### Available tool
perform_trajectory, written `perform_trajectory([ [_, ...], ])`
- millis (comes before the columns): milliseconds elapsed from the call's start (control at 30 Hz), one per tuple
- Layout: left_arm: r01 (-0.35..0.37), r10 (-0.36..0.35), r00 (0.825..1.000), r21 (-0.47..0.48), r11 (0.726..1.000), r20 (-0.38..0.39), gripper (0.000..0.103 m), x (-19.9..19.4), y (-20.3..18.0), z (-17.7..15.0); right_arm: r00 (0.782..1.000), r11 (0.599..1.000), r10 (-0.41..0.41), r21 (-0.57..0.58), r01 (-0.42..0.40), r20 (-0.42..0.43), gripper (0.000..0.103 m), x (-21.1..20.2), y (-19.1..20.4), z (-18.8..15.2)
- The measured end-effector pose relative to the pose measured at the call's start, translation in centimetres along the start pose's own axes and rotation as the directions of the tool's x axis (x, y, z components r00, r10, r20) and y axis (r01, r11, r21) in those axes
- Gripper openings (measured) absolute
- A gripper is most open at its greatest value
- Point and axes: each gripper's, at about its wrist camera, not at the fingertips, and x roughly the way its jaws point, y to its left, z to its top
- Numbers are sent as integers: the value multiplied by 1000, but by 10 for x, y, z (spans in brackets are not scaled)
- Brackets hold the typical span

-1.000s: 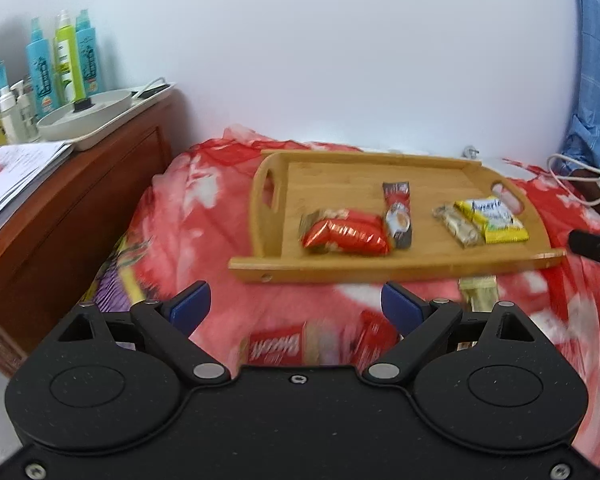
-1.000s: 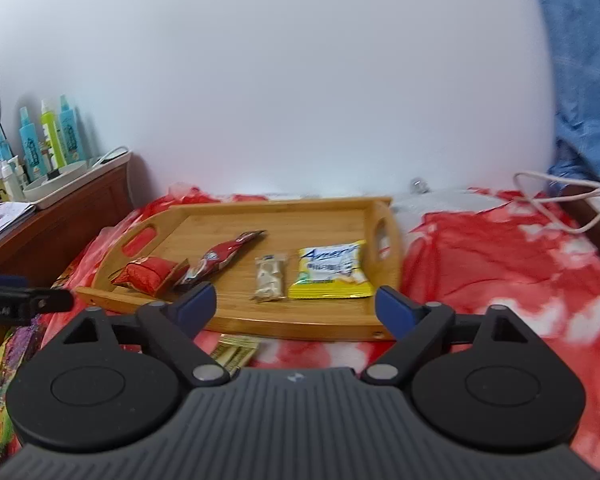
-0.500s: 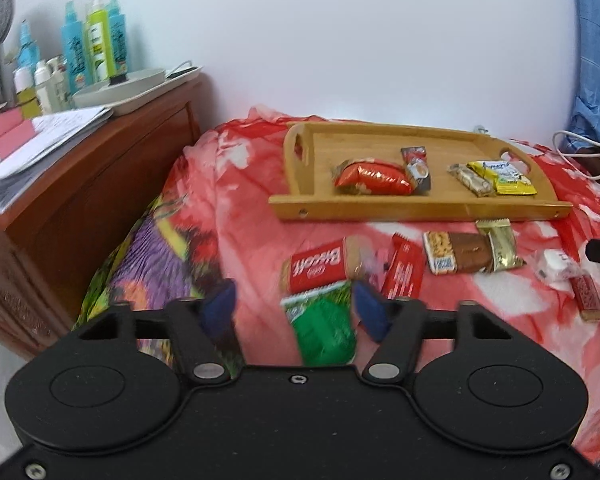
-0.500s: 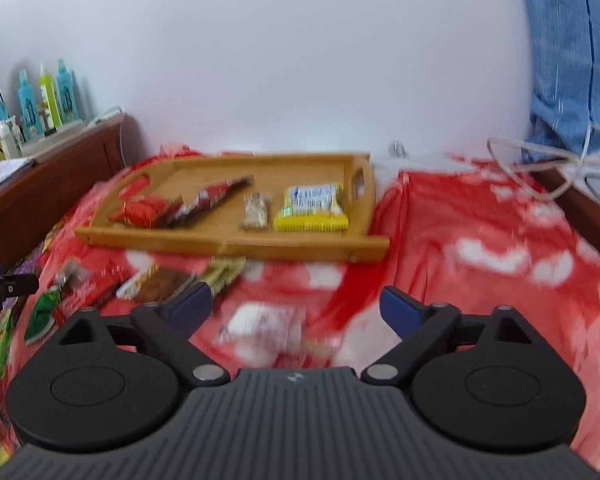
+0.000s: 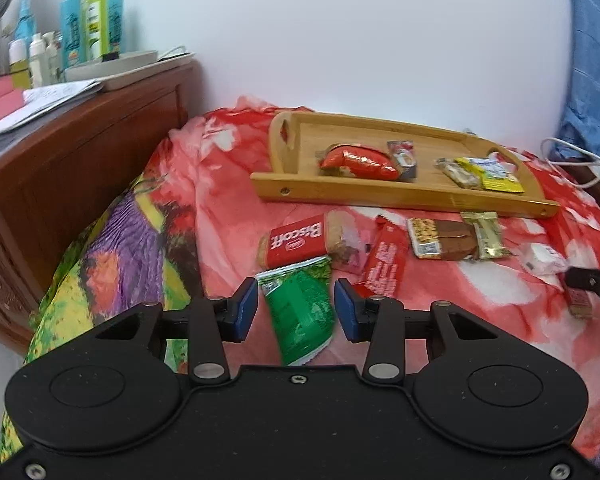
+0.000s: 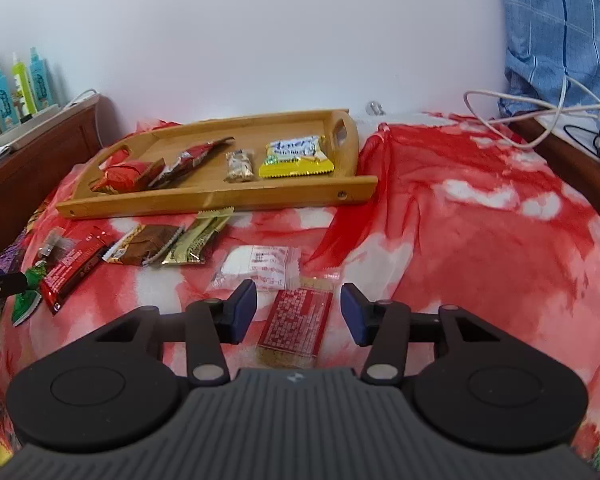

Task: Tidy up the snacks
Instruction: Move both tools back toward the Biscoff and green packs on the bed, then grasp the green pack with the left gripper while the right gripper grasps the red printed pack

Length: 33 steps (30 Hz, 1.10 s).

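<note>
Left claw: the left claw (image 5: 295,310) is spread apart, its blue pads on either side of a crinkled green foil snack packet (image 5: 302,312) with a gap on each side; whether the pads touch the bed cannot be told.
Right claw: the right claw (image 6: 299,312) is also spread apart, straddling a flat red printed packet with a clear tan-edged wrapper (image 6: 298,320), not clamped on it.
Green packet: lies on the red-and-white patterned bedspread (image 5: 228,200), near the bed's left edge, just in front of a red Biscoff biscuit pack (image 5: 296,240).
Loose snacks on the bed: beside the Biscoff pack lie a long red wafer wrapper (image 5: 384,262), a brown chocolate bar wrapper (image 5: 442,238) and a small gold sachet (image 5: 486,234); a white clear-wrapped cake packet (image 6: 260,266) sits just beyond the red printed packet.
Tray: a shallow bamboo tray with cut-out handles (image 6: 220,196) rests on the bed behind the loose snacks, near the white wall.
In the tray: a shiny red-orange foil packet (image 5: 358,162), a slim dark-red stick packet (image 6: 194,158), a small beige wrapped sweet (image 6: 240,166) and a yellow square snack bag (image 6: 296,156), set in a row.
Surroundings: a brown wooden bedside cabinet (image 5: 80,148) at left carries bottles and papers.
</note>
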Motion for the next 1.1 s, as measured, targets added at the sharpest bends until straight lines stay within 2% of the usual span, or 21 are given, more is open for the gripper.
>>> perform_trajectory([
  [133,-9,9,1000,-37,999,-1,41,5,3,-5,1000,1000,-7,-7,7,-28,52,7,3,-4],
  [367,3,-3,1000,-108,994,-7,42,14,7,-14,1000,999,-19,-41,19,-16,52,9,12,-8],
  [467,3,-3,1000,-103,995,0,42,14,7,-13,1000,999,-27,-45,27,-8,52,10,13,-8],
  [633,5,-2,1000,-156,988,22,41,8,13,-14,998,998,-55,-37,55,5,46,9,11,-8],
  [800,-2,6,1000,-131,991,26,42,8,12,-14,998,997,-61,-42,62,8,46,10,12,-9],
  [967,-2,4,1000,-147,989,13,43,13,12,-15,998,997,-67,-36,67,20,54,10,13,-10],
  [1033,9,-5,1000,-169,985,24,46,12,14,-15,997,998,-67,-6,67,35,58,9,9,-9],
  [1100,29,-24,999,-198,980,27,51,13,17,-14,997,997,-71,22,70,39,59,8,6,-9],
])
